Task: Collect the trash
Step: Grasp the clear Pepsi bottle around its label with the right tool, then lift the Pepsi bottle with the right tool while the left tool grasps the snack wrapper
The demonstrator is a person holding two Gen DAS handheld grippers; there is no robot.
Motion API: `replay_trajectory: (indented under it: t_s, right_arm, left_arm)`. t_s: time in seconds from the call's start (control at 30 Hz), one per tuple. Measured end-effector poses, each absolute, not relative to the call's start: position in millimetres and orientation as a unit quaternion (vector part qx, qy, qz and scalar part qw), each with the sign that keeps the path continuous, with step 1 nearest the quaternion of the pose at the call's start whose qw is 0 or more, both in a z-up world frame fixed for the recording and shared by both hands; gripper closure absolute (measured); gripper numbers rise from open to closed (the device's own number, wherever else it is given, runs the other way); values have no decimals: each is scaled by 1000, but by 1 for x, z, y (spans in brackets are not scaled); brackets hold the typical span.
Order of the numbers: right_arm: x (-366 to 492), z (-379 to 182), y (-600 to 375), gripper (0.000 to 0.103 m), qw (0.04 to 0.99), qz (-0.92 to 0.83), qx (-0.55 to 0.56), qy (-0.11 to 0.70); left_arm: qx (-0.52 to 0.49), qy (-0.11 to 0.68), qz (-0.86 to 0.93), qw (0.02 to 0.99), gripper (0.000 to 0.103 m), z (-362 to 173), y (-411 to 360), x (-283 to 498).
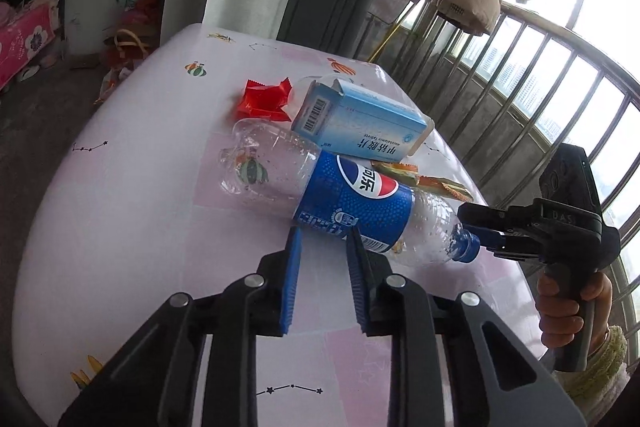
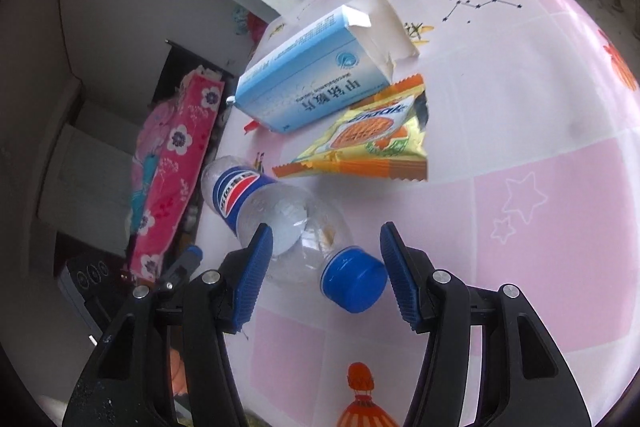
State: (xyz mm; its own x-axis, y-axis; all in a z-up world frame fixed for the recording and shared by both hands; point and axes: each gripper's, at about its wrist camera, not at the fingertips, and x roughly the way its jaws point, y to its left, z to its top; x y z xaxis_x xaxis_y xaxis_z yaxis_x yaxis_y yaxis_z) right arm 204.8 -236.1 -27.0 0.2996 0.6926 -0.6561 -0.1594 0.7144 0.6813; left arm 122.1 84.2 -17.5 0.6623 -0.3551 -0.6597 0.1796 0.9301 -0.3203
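While your left gripper [image 1: 322, 233] hangs just in front of the Pepsi bottle [image 1: 352, 205], its blue pads are parted with nothing between them, tips right at the edge of the blue label. The bottle's empty and lying on its side on the bench [image 1: 132, 163], the one with the pink-and-white patterned cover.

Your right gripper [image 2: 326, 239] is spread wide around the bottle's neck end. The blue cap [image 2: 354, 279] sits between the pads, and I can't tell whether either pad is actually touching the plastic, so call it released. From the left wrist view you can see that same gripper [image 1: 476, 233] pointing at the cap from the side.

Rest of the trash is bunched up just behind the bottle: a light blue medicine box [image 1: 360, 125] with its end flap torn open, resting partly on a yellow-orange snack wrapper [image 2: 372, 135]. A crumpled red wrapper [image 1: 266, 99] lies beside the box's far end.
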Motion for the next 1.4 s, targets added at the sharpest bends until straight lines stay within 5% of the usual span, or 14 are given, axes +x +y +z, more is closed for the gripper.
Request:
replay_trajectory:
  t_s: [0.93,1.4]
  right_arm:
    - [214,-46,-125,43,637,402,231,616]
    - [186,-7,-150,47,673,381,288,564]
  left_arm:
    - [-212,402,-152,878,91,-47,121,123]
    - [-195,354,-202,892,91,2,84,102]
